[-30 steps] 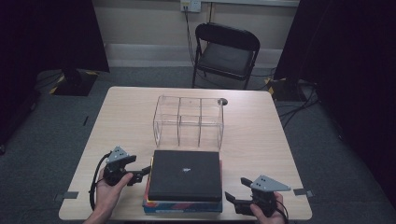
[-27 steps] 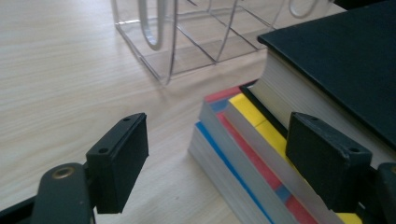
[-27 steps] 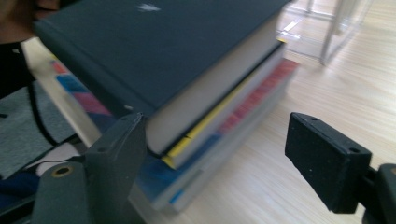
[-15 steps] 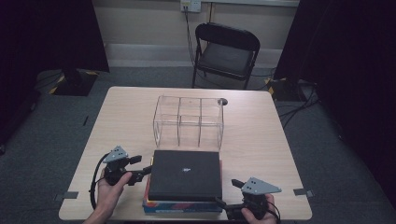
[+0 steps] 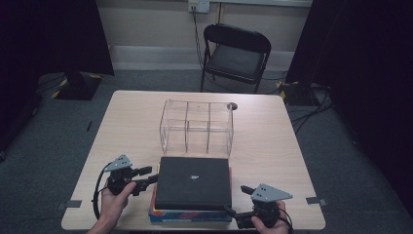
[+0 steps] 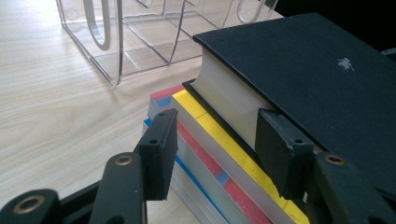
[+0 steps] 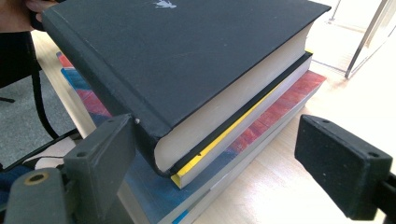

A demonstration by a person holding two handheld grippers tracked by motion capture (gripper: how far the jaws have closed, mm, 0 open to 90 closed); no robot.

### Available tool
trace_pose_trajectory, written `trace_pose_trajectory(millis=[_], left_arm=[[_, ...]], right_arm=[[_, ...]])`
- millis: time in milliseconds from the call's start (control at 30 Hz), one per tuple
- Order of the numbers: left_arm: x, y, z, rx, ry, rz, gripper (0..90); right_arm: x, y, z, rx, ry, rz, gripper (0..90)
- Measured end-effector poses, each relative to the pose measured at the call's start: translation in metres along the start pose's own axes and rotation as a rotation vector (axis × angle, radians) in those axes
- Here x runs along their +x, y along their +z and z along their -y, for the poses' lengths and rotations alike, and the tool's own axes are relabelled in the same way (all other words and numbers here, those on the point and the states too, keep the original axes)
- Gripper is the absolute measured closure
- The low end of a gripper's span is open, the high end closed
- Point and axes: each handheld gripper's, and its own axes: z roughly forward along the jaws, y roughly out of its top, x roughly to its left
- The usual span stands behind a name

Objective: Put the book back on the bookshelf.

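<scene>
**Book stack blocking the near edge, clear box guarding the middle**

The book stack [image 5: 194,187] is sitting at the table's [image 5: 131,122] near edge, filling the gap between the left gripper [image 5: 148,178] and the right gripper [image 5: 233,212]; the black book [image 6: 303,60] on top is overhanging the coloured ones, leaving little room beneath its cover. The clear compartment box [image 5: 197,126] is standing just behind the stack, closing off a straight reach forward; bare wood is lying open to the left and right of both, and along the far edge. A folding chair [image 5: 235,56] is standing beyond the table, well apart.
</scene>
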Motion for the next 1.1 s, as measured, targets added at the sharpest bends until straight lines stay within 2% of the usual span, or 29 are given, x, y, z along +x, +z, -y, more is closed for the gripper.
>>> trace_pose_trajectory(millis=[133,233,467,500,533,567,600,633,667,733,833,933,1000,1033,1067,1100], left_arm=[[-0.001,-0.001,0.0,0.004,-0.006,0.02,52.2],[-0.003,-0.003,0.0,0.012,0.017,0.022,54.7],[-0.003,-0.003,0.0,0.011,0.015,0.033,58.4],[-0.004,-0.003,0.0,0.015,0.018,0.047,58.4],[-0.004,-0.003,0.0,0.019,0.018,0.063,58.3],[-0.006,-0.002,0.001,0.025,0.024,0.077,57.2],[-0.006,-0.002,0.001,0.025,0.024,0.077,53.7],[-0.008,-0.001,0.001,0.031,0.03,0.061,50.5],[-0.008,-0.001,0.001,0.033,0.023,0.077,51.1],[-0.009,-0.001,0.001,0.031,0.027,0.077,51.2],[-0.01,-0.001,0.001,0.039,0.034,0.07,50.2],[-0.008,-0.001,0.001,0.052,0.019,0.069,39.0],[-0.006,-0.001,0.001,0.06,0.014,0.073,36.1],[-0.004,-0.001,0.0,0.057,0.008,0.068,36.1],[-0.001,-0.003,-0.003,0.024,-0.009,0.043,36.1],[0.002,-0.004,-0.005,0.014,-0.015,0.03,36.1]], right_arm=[[-0.001,0.0,0.0,0.001,0.001,-0.004,12.3],[0.001,0.0,0.0,-0.004,-0.015,0.005,12.3],[0.0,0.0,-0.001,-0.002,-0.013,-0.004,12.4],[-0.001,0.0,0.0,-0.003,-0.014,0.006,12.9],[-0.001,-0.002,0.0,-0.015,-0.016,0.041,14.9],[-0.005,-0.005,0.001,-0.034,-0.013,0.088,19.8],[-0.008,-0.006,0.002,-0.038,-0.008,0.095,22.1],[-0.013,-0.007,0.003,-0.042,0.021,0.082,22.6],[-0.017,-0.007,0.003,-0.043,0.044,0.07,22.6],[-0.02,-0.006,0.004,-0.045,0.056,0.059,22.4],[-0.019,-0.006,0.003,-0.04,0.038,0.075,20.2],[-0.02,-0.005,0.003,-0.04,0.047,0.069,19.3],[-0.019,-0.006,0.003,-0.043,0.042,0.069,22.0],[-0.018,-0.006,0.003,-0.047,0.043,0.062,24.6],[-0.017,-0.006,0.002,-0.053,0.048,0.058,25.6],[-0.016,-0.006,0.002,-0.058,0.052,0.058,26.0]])
